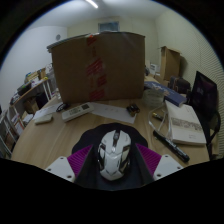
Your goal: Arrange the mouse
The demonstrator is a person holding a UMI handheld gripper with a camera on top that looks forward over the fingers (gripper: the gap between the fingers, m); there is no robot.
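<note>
Gripper view, jaws pinching white mouse, cardboard box beyond, no legible writing.

No text, label or number is legible, not even on the cardboard box.

My gripper shows as two broad fingers, light grey to white along their outer edges, each wearing a bright magenta pad on its inner face. The fingers' lower ends are pale and blocky. I can make out no cables, screws or markings.
</note>
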